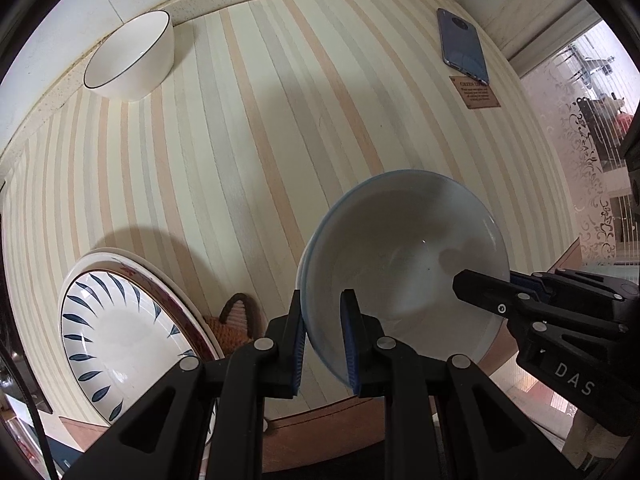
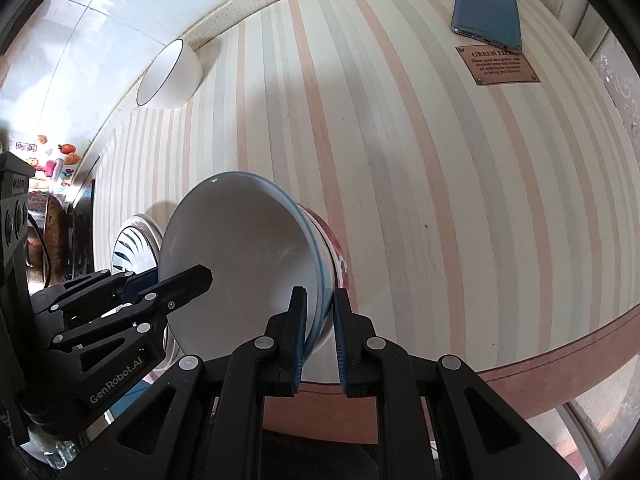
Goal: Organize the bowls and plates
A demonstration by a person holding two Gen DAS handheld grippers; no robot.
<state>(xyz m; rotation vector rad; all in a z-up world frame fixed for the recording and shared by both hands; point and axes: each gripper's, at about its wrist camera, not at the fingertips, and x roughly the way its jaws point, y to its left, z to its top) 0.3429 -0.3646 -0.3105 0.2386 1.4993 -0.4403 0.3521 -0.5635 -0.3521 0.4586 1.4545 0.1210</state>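
Both grippers hold one white bowl with a blue rim (image 1: pixel 400 256) above the striped table. My left gripper (image 1: pixel 324 320) is shut on its left rim. My right gripper (image 2: pixel 319 320) is shut on the opposite rim; it also shows in the left wrist view (image 1: pixel 492 292). The right wrist view shows the bowl (image 2: pixel 240 256) has red patterning outside, and my left gripper (image 2: pixel 176 280) clamps its far rim. A stack of plates, the top one with blue leaf marks (image 1: pixel 120 340), lies at the near left; it also shows behind the bowl (image 2: pixel 132 244). A white bowl with a dark rim (image 1: pixel 132 56) (image 2: pixel 170 76) stands at the far left by the wall.
A blue phone (image 1: pixel 462 46) (image 2: pixel 488 10) lies at the far right beside a small brown plaque (image 1: pixel 476 94) (image 2: pixel 496 65). A woven brown object (image 1: pixel 234 324) lies between the plates and the held bowl. The table's brown front edge (image 2: pixel 540 364) runs close below the grippers.
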